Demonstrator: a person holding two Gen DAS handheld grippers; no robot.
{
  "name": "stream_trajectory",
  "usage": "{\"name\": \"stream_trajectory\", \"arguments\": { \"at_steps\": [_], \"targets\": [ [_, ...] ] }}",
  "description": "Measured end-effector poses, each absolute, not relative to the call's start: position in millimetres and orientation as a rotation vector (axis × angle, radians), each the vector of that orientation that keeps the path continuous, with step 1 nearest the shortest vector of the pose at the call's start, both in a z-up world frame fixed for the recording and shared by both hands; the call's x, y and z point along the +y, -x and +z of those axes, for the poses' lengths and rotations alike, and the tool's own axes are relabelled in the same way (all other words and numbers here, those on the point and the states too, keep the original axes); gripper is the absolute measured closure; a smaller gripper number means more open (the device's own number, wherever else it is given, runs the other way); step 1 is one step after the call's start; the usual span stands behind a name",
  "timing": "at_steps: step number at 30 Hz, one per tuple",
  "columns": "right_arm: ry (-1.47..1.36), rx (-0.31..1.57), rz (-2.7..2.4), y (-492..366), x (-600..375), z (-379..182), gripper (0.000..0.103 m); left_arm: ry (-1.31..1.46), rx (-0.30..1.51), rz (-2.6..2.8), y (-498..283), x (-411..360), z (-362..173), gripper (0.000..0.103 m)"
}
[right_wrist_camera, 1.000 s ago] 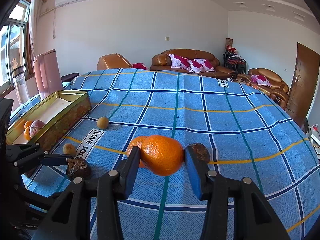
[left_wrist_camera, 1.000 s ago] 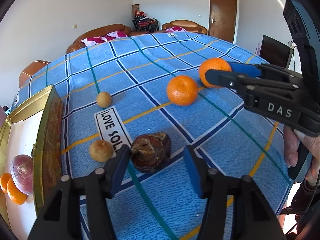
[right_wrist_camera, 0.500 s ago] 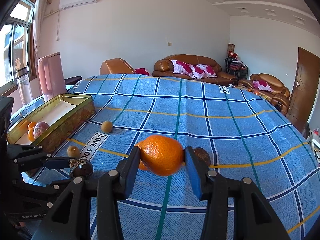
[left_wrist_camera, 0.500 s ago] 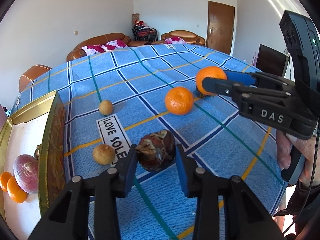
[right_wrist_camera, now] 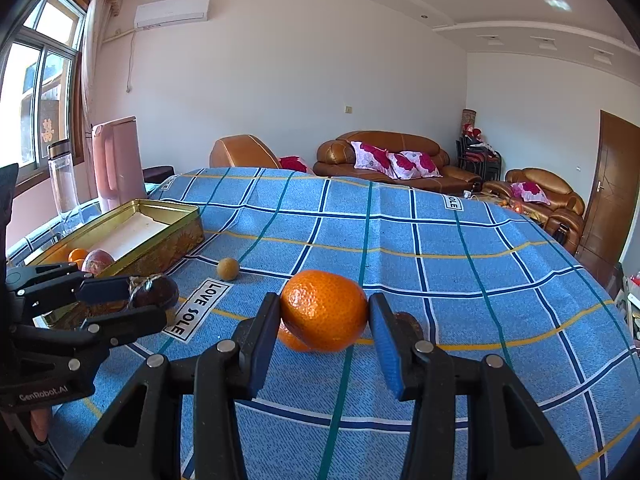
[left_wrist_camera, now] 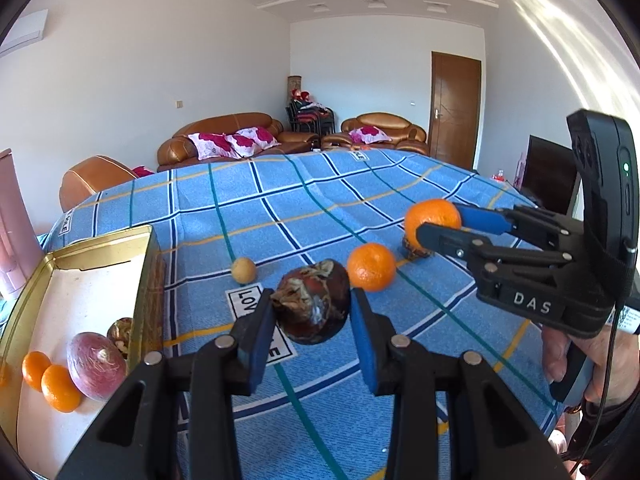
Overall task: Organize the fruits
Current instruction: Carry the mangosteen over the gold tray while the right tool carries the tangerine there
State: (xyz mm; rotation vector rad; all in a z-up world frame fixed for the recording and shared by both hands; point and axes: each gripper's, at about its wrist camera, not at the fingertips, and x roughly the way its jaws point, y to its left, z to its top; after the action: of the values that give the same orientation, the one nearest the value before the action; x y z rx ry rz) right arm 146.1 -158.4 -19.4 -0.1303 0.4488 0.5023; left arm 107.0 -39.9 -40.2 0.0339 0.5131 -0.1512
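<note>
Fruit is held in both grippers above the blue checked tablecloth (left_wrist_camera: 320,200). The left gripper (left_wrist_camera: 312,316) is clamped on a dark brown wrinkled fruit (left_wrist_camera: 314,306), both blue pads pressing its sides; its jaws have just been closing onto that fruit, which sits clear of the cloth. The right gripper (right_wrist_camera: 324,316) is clamped on an orange (right_wrist_camera: 324,310), pads tight against both flanks, with the fruit raised off the surface. A second orange (left_wrist_camera: 371,267) lies on the cloth between the two grippers, and another dark fruit (left_wrist_camera: 416,250) rests just behind the right gripper's load. A small tan round fruit (left_wrist_camera: 244,269) lies on the cloth near the printed label (right_wrist_camera: 198,308). To the left stands an open gold tin (left_wrist_camera: 148,280), long side towards the fruit; inside it lie two small oranges (left_wrist_camera: 50,380), a reddish-purple round fruit (left_wrist_camera: 96,366) and a brown fruit (left_wrist_camera: 120,332) against the near wall. A hand (left_wrist_camera: 588,356) grips the right gripper's handle at the right edge of the left wrist view.
</note>
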Motion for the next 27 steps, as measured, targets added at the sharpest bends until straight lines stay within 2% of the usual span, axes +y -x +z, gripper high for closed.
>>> {"name": "stream_trajectory", "arguments": {
  "at_steps": [27],
  "targets": [
    [0.151,0.299,0.547,-119,-158,-12,0.056,-0.052,0.336,-0.089,-84,-37,-28,0.065]
  ]
}}
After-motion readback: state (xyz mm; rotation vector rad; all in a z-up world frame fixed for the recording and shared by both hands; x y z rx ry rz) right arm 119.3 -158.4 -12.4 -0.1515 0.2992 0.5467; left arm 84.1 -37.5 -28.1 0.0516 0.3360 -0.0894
